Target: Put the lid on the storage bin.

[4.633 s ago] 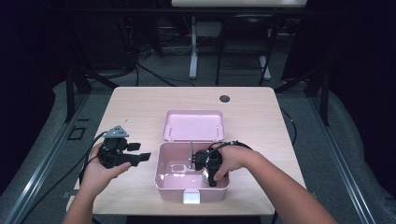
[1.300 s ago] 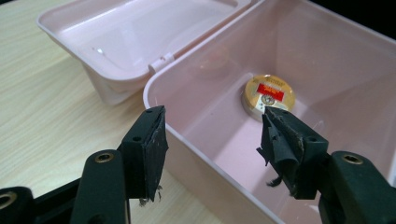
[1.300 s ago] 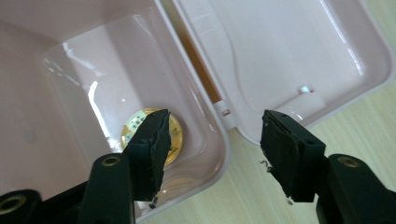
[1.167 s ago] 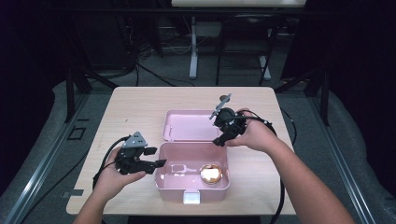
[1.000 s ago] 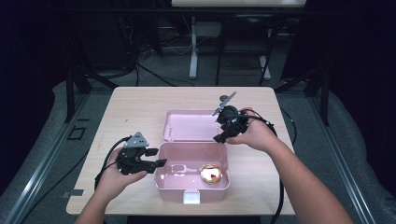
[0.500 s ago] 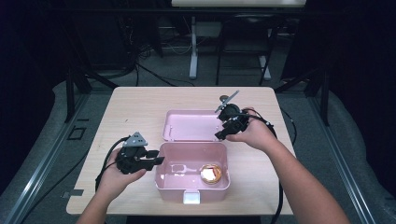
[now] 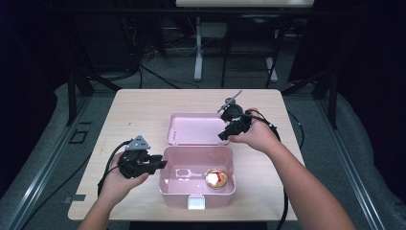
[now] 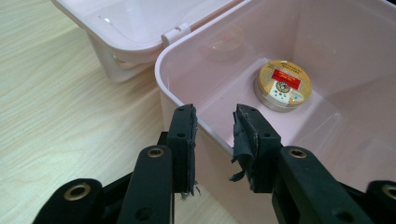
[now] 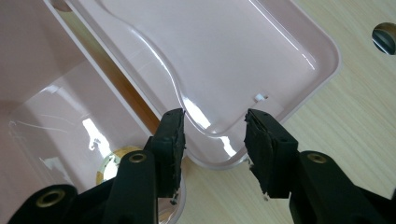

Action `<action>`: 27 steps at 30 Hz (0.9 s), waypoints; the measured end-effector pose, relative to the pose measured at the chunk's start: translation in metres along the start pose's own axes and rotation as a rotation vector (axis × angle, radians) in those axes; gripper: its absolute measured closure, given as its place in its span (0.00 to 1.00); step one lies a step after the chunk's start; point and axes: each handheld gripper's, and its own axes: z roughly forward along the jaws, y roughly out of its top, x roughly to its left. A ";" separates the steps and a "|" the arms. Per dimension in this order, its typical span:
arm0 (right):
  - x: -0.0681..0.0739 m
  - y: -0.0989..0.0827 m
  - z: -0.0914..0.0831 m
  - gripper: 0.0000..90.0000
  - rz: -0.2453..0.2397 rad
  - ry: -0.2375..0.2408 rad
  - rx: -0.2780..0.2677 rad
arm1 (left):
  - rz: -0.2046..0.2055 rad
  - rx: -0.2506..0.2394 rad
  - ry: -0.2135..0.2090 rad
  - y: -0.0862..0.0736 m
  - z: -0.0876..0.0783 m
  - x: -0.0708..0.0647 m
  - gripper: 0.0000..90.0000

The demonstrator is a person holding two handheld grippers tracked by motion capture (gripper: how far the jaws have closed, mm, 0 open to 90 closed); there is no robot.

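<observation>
A pink plastic box (image 7: 165, 184) stands open near the table's front edge, its lid (image 7: 191, 128) lying flat behind it. A round gold tin (image 7: 216, 178) with a red label (image 8: 283, 85) rests on the box floor. My left gripper (image 7: 160, 164) is at the box's left wall. Its jaws have just been closing and straddle the rim (image 8: 205, 126), with the pads (image 8: 183, 135) still apart from it. My right gripper (image 7: 224, 135) is at the lid's right front corner (image 9: 219, 156). Its jaws have also been closing, and the corner lies between pads (image 9: 268, 140) that do not press on it.
The box sits on a light wooden table (image 7: 134, 110) ringed by dark floor and cables. A small dark round thing (image 9: 385, 37) lies on the table beyond the lid. Bare tabletop lies left and right of the box.
The right gripper has come out of the box, leaving the tin, and has settled at the lid's right corner. The left gripper's jaws have narrowed around the box's left wall.
</observation>
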 end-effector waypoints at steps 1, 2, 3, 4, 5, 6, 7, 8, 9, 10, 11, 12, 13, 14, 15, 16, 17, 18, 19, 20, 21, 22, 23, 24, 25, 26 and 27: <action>0.000 0.001 0.000 0.63 0.001 -0.001 0.004 | 0.001 0.000 0.001 0.000 0.000 0.000 0.76; 0.000 0.002 0.000 0.62 0.006 -0.003 0.004 | 0.002 0.001 0.002 0.000 0.000 0.000 0.76; -0.001 0.002 0.001 0.61 0.008 -0.003 0.000 | 0.004 0.003 0.002 0.000 0.000 0.000 0.76; -0.001 0.003 0.001 0.61 0.014 0.001 -0.002 | 0.004 0.002 0.004 0.000 0.000 -0.001 0.76; -0.001 0.003 0.001 0.61 0.019 0.005 0.000 | 0.002 0.002 0.004 0.000 0.000 -0.001 0.76; -0.001 0.004 0.002 0.60 0.022 0.004 -0.002 | 0.006 0.003 0.006 0.000 0.000 -0.001 0.76; -0.001 0.004 0.003 0.60 0.022 0.002 -0.001 | 0.006 0.002 0.008 0.000 0.000 -0.001 0.76; -0.002 0.004 0.003 0.60 0.024 0.000 0.002 | 0.006 0.001 0.008 0.000 0.000 -0.001 0.76; -0.002 0.005 0.004 0.60 0.029 -0.002 0.003 | 0.006 0.002 0.008 0.000 0.000 -0.001 0.76; -0.003 0.005 0.004 0.60 0.031 -0.001 0.003 | 0.007 0.002 0.007 0.000 0.000 -0.001 0.76; -0.003 0.006 0.005 0.60 0.036 -0.001 0.003 | 0.008 0.002 0.007 0.000 0.000 -0.001 0.76; -0.004 0.006 0.006 0.59 0.042 -0.003 0.003 | 0.009 0.002 0.007 0.000 0.000 -0.001 0.76; -0.005 0.006 0.007 0.59 0.043 -0.008 0.002 | 0.008 0.002 0.007 0.000 0.000 -0.001 0.76; -0.006 0.007 0.008 0.58 0.055 -0.009 0.005 | 0.010 0.002 0.007 0.000 0.000 -0.001 0.76; -0.008 0.007 0.009 0.58 0.065 -0.017 0.005 | 0.009 -0.002 0.009 0.000 0.000 -0.001 0.76; -0.009 0.008 0.010 0.58 0.073 -0.021 0.006 | 0.008 -0.004 0.010 0.000 0.000 -0.001 0.76; -0.010 0.008 0.010 0.58 0.075 -0.024 0.007 | 0.008 -0.004 0.010 0.000 0.000 -0.001 0.76; -0.012 0.008 0.011 0.58 0.088 -0.029 0.006 | 0.008 -0.004 0.010 0.000 0.000 -0.001 0.76; -0.013 0.008 0.012 0.58 0.097 -0.033 0.006 | 0.009 -0.004 0.011 0.000 0.001 -0.001 0.76; -0.015 0.009 0.014 0.58 0.108 -0.040 0.004 | 0.008 -0.004 0.011 0.000 0.001 -0.001 0.76; -0.017 0.009 0.015 0.58 0.116 -0.048 0.000 | 0.008 -0.004 0.012 0.000 0.001 -0.001 0.76; -0.019 0.009 0.016 0.58 0.127 -0.055 -0.005 | 0.008 -0.004 0.011 0.000 0.001 -0.001 0.76; -0.020 0.010 0.017 0.58 0.139 -0.063 -0.002 | 0.006 -0.005 0.010 0.000 0.001 -0.001 0.76; -0.022 0.010 0.018 0.58 0.147 -0.068 -0.004 | 0.005 -0.005 0.010 0.000 0.001 -0.001 0.76; -0.023 0.011 0.019 0.58 0.153 -0.073 -0.007 | 0.005 -0.002 0.008 0.000 0.000 -0.001 0.76; -0.025 0.011 0.020 0.59 0.164 -0.079 -0.010 | 0.005 -0.005 0.010 0.000 0.001 -0.001 0.76; -0.026 0.011 0.021 0.59 0.174 -0.088 -0.006 | 0.005 -0.005 0.011 0.000 0.001 -0.002 0.76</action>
